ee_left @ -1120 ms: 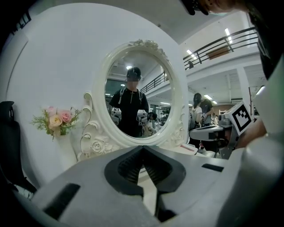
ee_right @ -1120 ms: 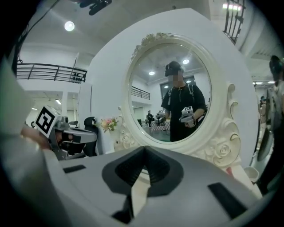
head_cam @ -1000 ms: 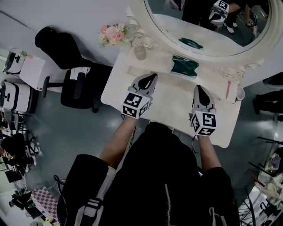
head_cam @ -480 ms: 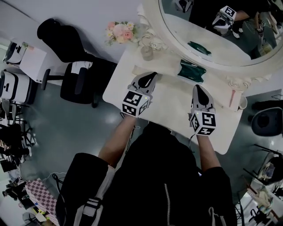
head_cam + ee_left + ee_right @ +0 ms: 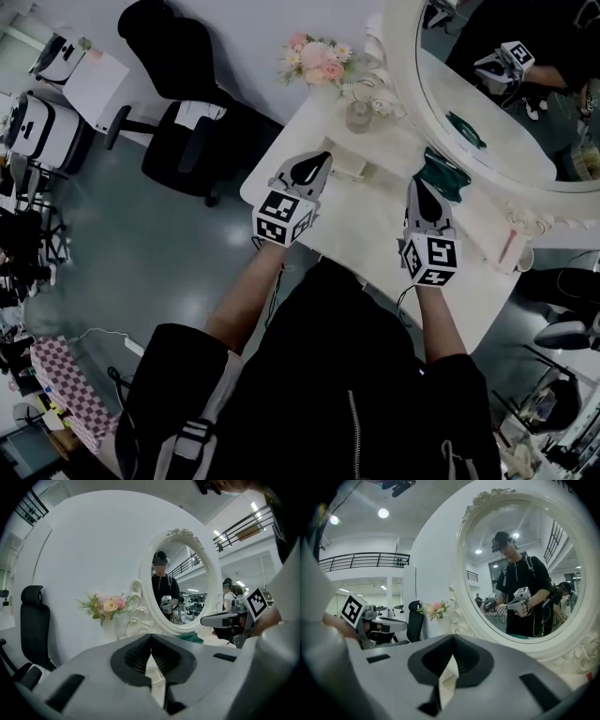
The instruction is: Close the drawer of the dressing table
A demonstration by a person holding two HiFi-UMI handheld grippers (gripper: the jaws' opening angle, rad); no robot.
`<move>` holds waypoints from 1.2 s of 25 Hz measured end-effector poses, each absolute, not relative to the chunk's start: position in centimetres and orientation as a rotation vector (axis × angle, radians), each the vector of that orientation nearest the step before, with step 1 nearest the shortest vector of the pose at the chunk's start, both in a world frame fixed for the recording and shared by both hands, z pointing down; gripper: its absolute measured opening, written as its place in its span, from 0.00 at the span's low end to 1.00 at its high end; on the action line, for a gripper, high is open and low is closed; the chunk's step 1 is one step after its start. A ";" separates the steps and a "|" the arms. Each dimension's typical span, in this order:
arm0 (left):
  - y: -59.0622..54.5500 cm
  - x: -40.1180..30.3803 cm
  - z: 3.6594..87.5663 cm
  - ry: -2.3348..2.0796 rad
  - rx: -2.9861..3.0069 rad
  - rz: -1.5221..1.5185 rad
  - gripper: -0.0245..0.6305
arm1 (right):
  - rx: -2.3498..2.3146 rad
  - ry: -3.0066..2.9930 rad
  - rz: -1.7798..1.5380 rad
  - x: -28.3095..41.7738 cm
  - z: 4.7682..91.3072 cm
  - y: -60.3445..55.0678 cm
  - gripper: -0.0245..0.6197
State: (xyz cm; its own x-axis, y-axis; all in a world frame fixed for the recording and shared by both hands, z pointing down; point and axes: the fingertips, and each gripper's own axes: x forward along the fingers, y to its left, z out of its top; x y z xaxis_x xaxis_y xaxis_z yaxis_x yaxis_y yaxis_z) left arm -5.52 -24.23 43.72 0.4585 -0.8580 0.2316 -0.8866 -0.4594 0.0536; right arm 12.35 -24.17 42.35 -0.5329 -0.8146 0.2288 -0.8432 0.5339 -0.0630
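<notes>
Reaching forward from the body, the person's left forearm (image 5: 246,298) and right forearm (image 5: 441,323) stretch over the near edge of the white bench (image 5: 370,220), the dressing table. They run roughly parallel and well apart. Each carries its tool almost level, nose dipped slightly toward the benchtop and aimed at the big oval mirror (image 5: 511,103) at the back. A black office chair (image 5: 192,141) stands on the floor off the bench's left end.

The left tool (image 5: 322,161) hovers over the left part of the benchtop with its jaws pressed together and nothing between them. The right tool (image 5: 418,184) hovers over the middle. Its tips also meet, and only the pale benchtop shows through the slit below them.

The only print to be read is the black-and-white square marker pattern on the left cube (image 5: 281,217) and the right cube (image 5: 431,260); it holds no letters.

The drawer's front shows in no view, since the bench's near edge passes under the forearms and chest, behind both tool tips.

A dark green pouch (image 5: 442,176) lies just beyond the right tool, against the mirror frame. A posy of pink flowers (image 5: 317,58) and a small glass jar (image 5: 359,116) stand at the back left corner, beyond the left tool.
</notes>
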 end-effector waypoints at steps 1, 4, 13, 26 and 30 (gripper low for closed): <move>-24.2 -5.9 43.9 -1.536 2.531 0.257 0.05 | 1.406 -2.602 0.245 11.9 42.3 -24.3 0.04; -24.1 -6.7 44.5 -1.535 2.508 0.260 0.05 | 1.371 -2.600 0.242 10.7 42.5 -24.5 0.04; -23.9 -7.6 49.9 -1.476 2.420 0.324 0.05 | 1.369 -2.520 0.334 10.7 46.3 -24.6 0.04; -23.1 -6.6 58.7 -1.353 2.259 0.400 0.23 | 1.376 -2.441 0.447 11.9 50.7 -22.7 0.04; -23.2 -7.1 61.5 -1.381 2.163 0.394 0.36 | 1.388 -2.419 0.468 12.4 51.3 -22.3 0.04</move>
State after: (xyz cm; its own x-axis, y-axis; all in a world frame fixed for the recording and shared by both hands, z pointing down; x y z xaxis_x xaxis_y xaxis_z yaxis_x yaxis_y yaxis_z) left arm -7.13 -23.24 61.48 0.4322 -0.7435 0.5102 -0.9008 -0.3300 0.2822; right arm 12.44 -22.30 51.31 -0.4813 -0.7682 0.4221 -0.8702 0.4764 -0.1252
